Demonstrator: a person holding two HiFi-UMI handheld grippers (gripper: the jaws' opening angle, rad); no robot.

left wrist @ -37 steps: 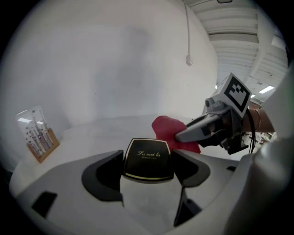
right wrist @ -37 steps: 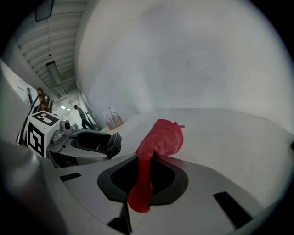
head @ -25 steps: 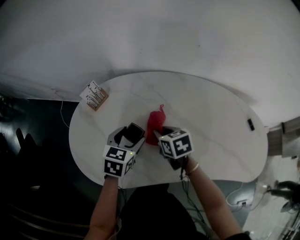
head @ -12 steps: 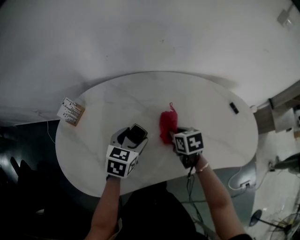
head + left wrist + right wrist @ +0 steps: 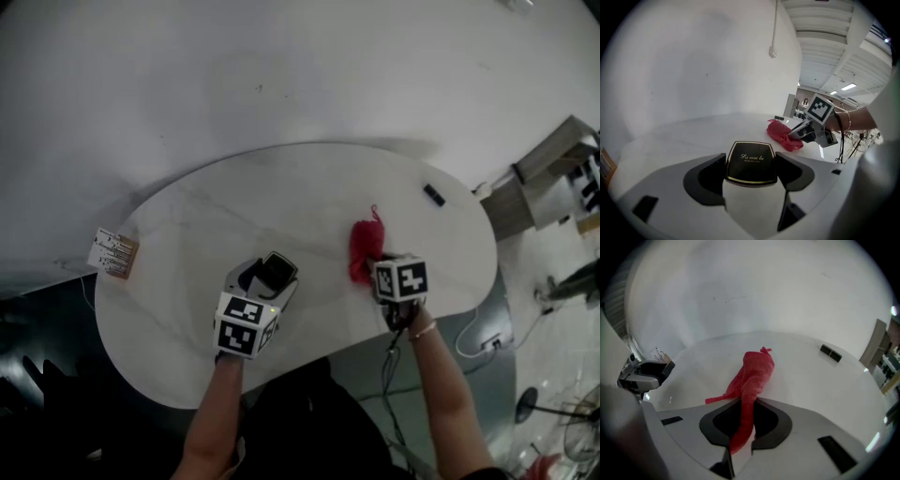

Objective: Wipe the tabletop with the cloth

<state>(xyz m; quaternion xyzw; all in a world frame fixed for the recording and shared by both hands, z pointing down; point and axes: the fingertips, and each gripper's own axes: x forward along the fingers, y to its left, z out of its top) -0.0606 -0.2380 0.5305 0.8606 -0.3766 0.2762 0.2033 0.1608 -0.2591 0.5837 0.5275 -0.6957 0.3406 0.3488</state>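
Two grippers: one in each hand, both low over the white marble-look rounded tabletop (image 5: 234, 197), near its front edge and apart from each other.
Right: right gripper (image 5: 747, 414) has its jaws pinched onto one end of the red knit cloth (image 5: 754, 371).
Cloth: bunched into a long strip. It runs forward out of the jaws and its far part lies on the tabletop, right of centre, with a small knot at the far tip.
Left: left gripper (image 5: 269, 279) is clamped on the small white box with a black gold-edged lid (image 5: 751, 161), one jaw against each side. The lid reads "La mei la".
Around: small black block (image 5: 433, 194) lies near the far right rim, well apart from the cloth. A tan card holder with printed cards (image 5: 112, 253) sits at the left rim. A light wooden cabinet (image 5: 548, 178) stands off the table to the right, and a white cable (image 5: 473, 347) lies on the floor.
In the way: nothing lies between the cloth and the black block.
Hidden: the clamped end of the cloth is inside the jaws, and the jaws cover the lower part of the box.
Unclear: cannot tell whether the box touches the tabletop. The card print is too small to read, and the black block cannot be identified.
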